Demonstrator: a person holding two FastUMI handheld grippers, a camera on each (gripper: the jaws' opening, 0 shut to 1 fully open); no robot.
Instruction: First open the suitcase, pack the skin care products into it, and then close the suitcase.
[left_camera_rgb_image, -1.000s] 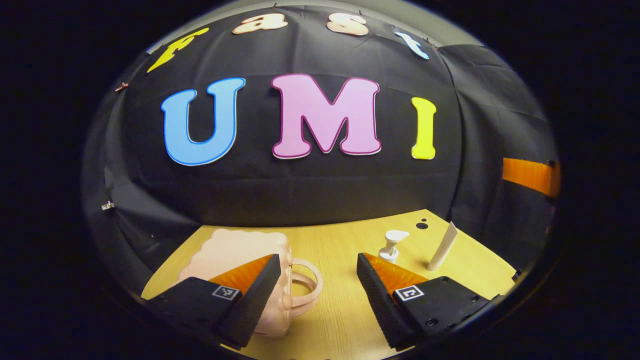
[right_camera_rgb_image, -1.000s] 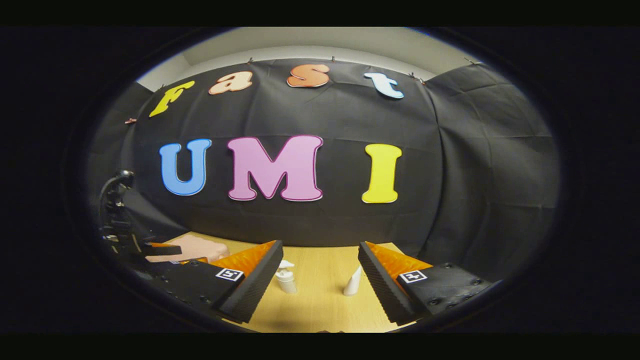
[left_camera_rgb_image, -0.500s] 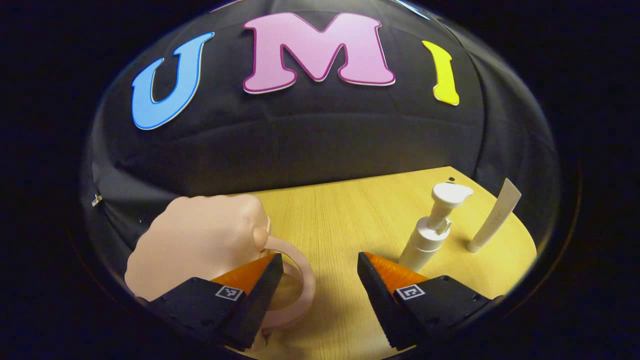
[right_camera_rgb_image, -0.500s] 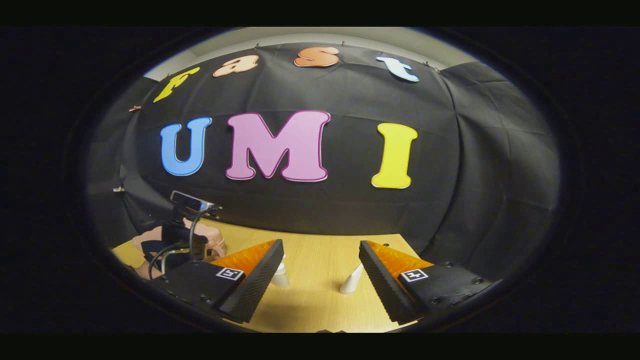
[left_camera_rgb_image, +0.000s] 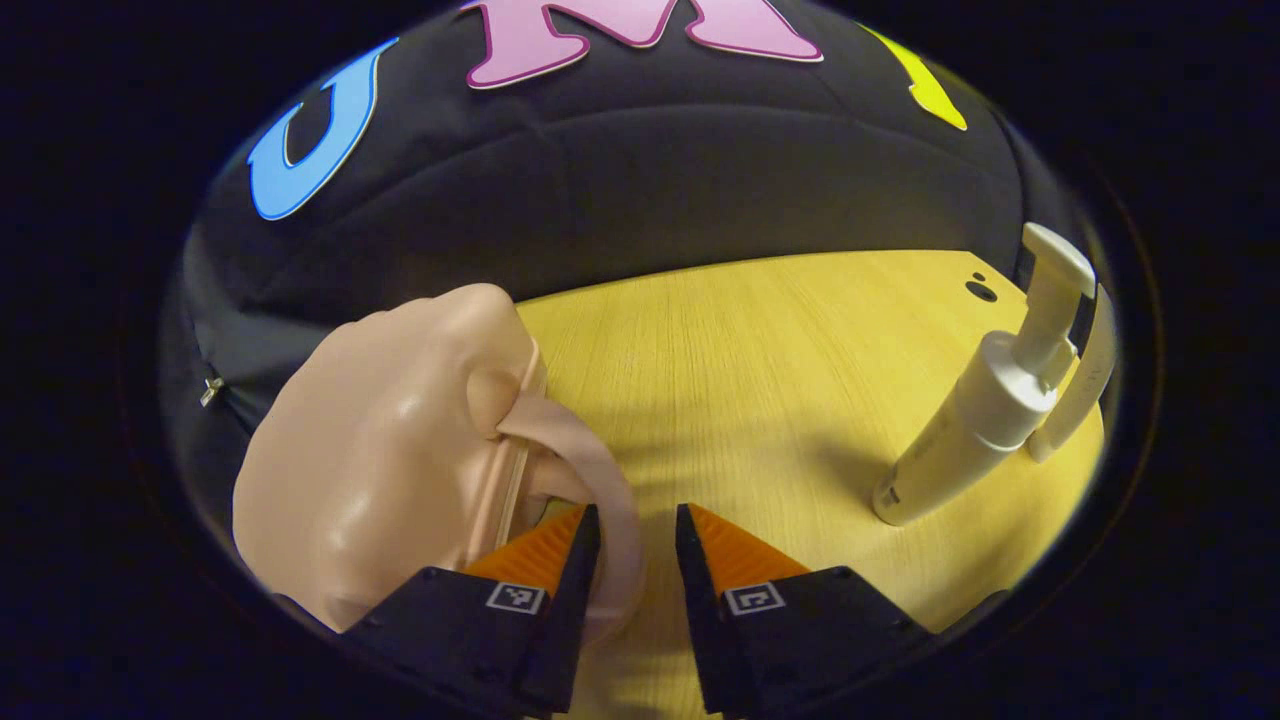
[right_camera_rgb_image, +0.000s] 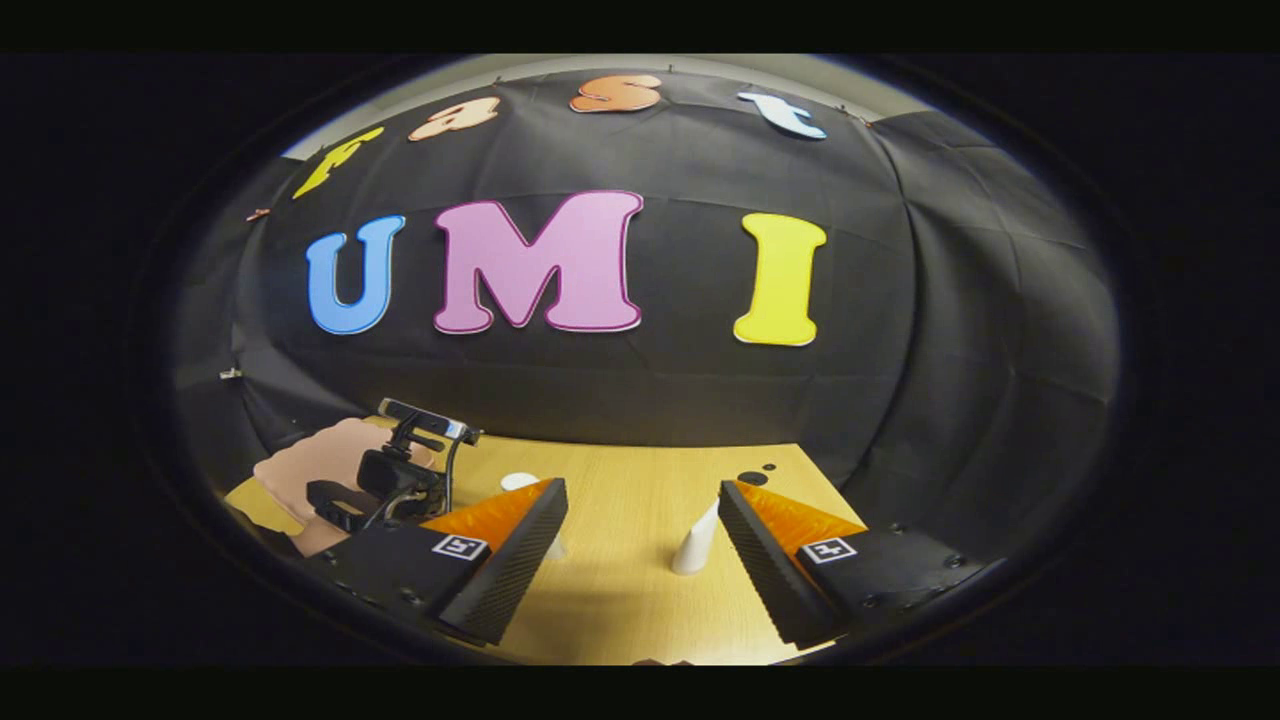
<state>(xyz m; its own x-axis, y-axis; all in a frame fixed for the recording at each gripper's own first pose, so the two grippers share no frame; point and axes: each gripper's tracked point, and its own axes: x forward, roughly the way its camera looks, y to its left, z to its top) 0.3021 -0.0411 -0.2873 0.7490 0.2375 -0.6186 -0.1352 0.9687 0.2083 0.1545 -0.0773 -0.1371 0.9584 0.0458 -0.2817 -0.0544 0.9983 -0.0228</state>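
The pale pink suitcase (left_camera_rgb_image: 380, 470) lies closed at the table's left, its looped handle (left_camera_rgb_image: 600, 480) toward me. My left gripper (left_camera_rgb_image: 637, 525) is down at that handle. Its jaws are narrowed, with the handle's band between them against the left finger and a slit of table showing before the right finger. A white pump bottle (left_camera_rgb_image: 985, 420) and a white tube (left_camera_rgb_image: 1075, 400) stand at the right. My right gripper (right_camera_rgb_image: 642, 495) hovers open over the table, the tube (right_camera_rgb_image: 697, 540) standing beyond its fingers. The suitcase (right_camera_rgb_image: 320, 460) sits at far left there.
The wooden table (left_camera_rgb_image: 760, 380) has a small dark hole (left_camera_rgb_image: 980, 290) near its far right corner. Black cloth walls close it in at the back and sides. In the right gripper view the left gripper's camera mount (right_camera_rgb_image: 420, 425) rises in front of the suitcase.
My left gripper has dropped and moved in on the suitcase handle, and its jaws have narrowed around it. The right gripper has stayed open and tilted slightly downward.
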